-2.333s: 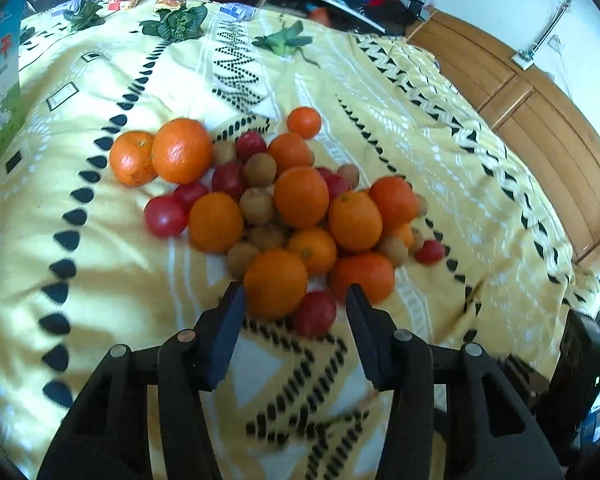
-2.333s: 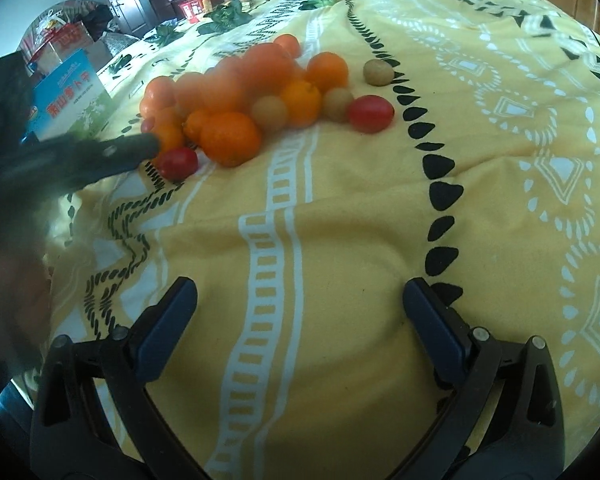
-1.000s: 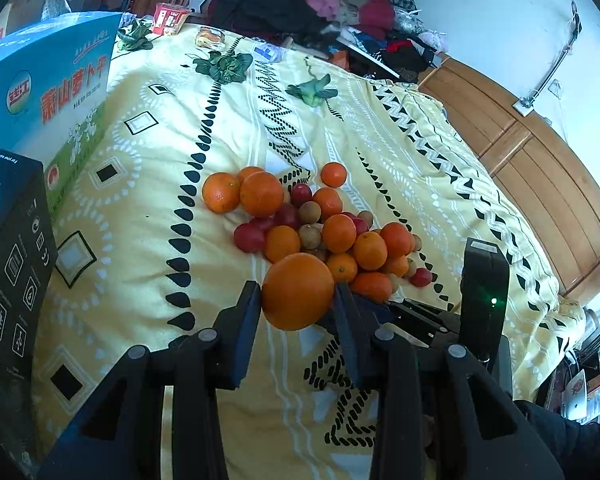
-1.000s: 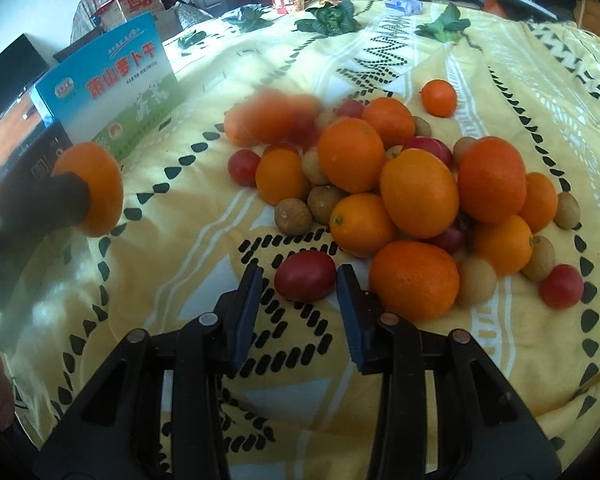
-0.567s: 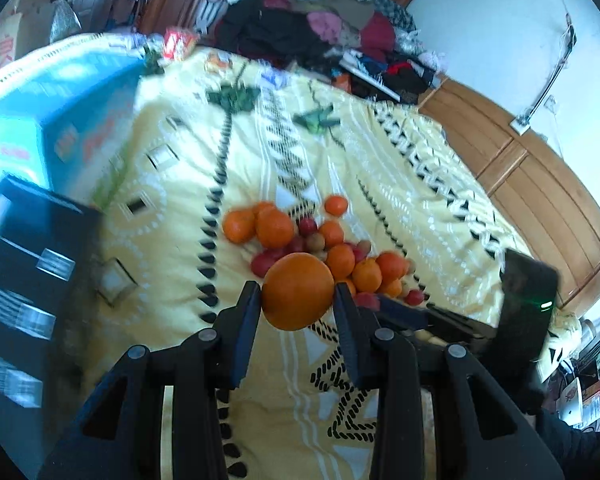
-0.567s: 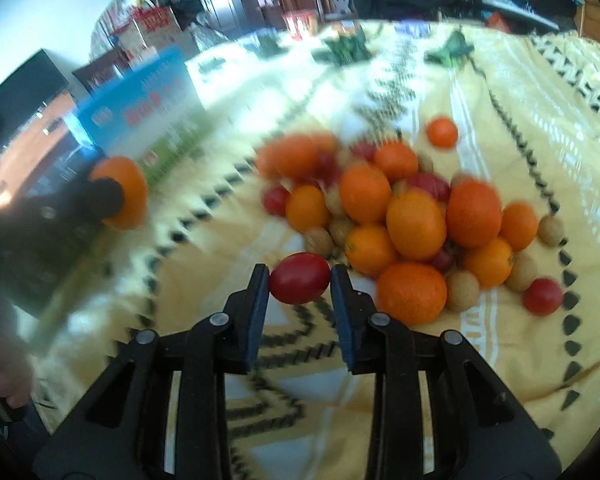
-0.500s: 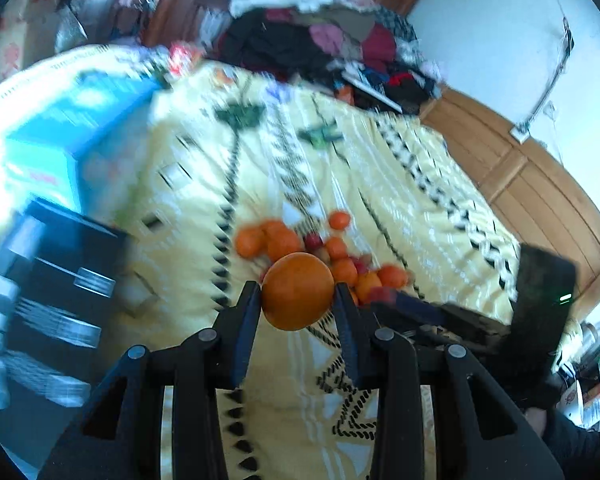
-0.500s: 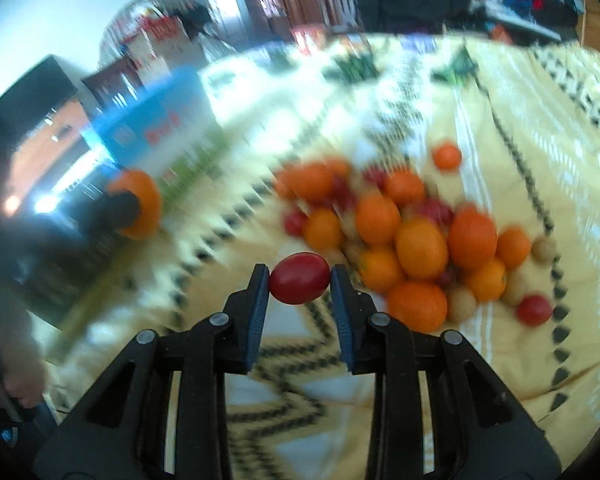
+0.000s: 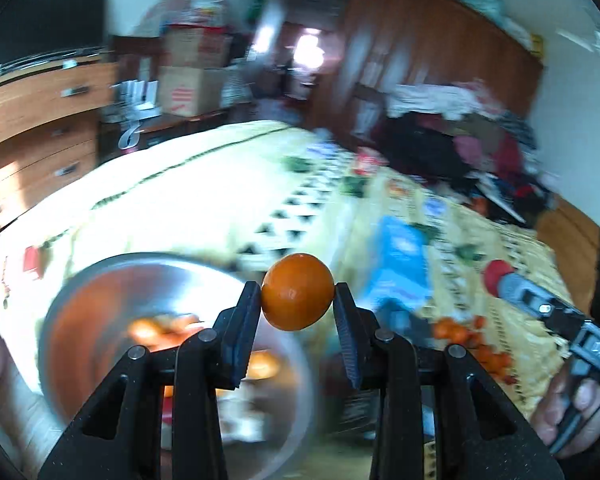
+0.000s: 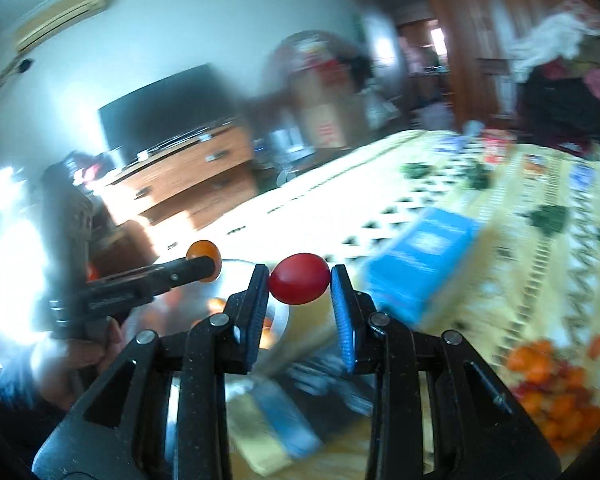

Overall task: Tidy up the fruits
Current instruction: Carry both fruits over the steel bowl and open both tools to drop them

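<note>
Holding a round orange fruit (image 9: 298, 291) in our left hand-held gripper (image 9: 296, 312) and a red oval tomato (image 10: 299, 278) in the right hand-held gripper (image 10: 299, 300), we face a yellow patterned bed cover (image 9: 480, 248) and wooden drawers (image 10: 196, 176).

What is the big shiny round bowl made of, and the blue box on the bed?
The big shiny round bowl looks like polished metal, probably stainless steel: its silver wall mirrors orange fruit, though motion blur softens it. The blue box looks like glossy printed cardboard, with flat faces and sharp folded edges; blur leaves that uncertain.
</note>
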The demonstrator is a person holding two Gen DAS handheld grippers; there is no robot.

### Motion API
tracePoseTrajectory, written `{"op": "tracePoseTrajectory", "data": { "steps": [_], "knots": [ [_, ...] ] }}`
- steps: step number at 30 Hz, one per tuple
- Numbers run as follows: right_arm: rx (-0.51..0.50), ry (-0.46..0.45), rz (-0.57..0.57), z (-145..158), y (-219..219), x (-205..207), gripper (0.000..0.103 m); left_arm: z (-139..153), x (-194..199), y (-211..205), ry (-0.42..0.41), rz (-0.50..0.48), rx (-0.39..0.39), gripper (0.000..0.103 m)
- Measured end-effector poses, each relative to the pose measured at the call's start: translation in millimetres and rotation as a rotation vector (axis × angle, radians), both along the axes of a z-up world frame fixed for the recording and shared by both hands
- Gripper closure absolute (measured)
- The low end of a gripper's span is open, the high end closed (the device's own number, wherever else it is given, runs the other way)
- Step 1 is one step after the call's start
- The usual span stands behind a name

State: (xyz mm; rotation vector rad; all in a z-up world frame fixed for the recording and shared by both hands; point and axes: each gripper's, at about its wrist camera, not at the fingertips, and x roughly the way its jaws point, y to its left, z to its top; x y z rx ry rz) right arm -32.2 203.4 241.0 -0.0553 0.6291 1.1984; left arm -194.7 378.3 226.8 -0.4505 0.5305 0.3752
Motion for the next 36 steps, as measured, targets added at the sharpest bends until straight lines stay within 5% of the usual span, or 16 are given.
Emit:
{"op": "tracePoseTrajectory", "data": {
  "steps": [5,9,16,21,24,28,32,36],
  "knots": [
    [-0.074,0.070,0.137,-31,72,-32,0.071,-59,-33,65,0.159,0.132,-0.082,0.065],
    [-0.178,0.132,0.197,-78,107,-57,0.071,-94,-38,76,0.230,0.138,-0.135,0.065],
    [-0.307,0.179,0.210,-120,121,-65,0.071,-101,-30,68,0.255,0.085,-0.126,0.065],
    [-0.326,0.202,0.199,-124,126,-64,0.071,-103,-29,65,0.258,0.054,-0.115,0.064],
    [-0.338,0.210,0.202,-126,129,-67,0.067,-101,-27,63,0.254,0.041,-0.105,0.046],
    [-0.308,0.202,0.187,-117,124,-69,0.030,-95,-25,63,0.254,0.051,-0.096,0.017],
    [-0.286,0.147,0.182,-94,117,-74,0.029,-85,-29,68,0.224,0.086,-0.122,0.016],
    [-0.191,0.024,0.163,-49,80,-89,0.029,-57,-32,57,0.175,0.079,-0.062,0.016]
  ]
}}
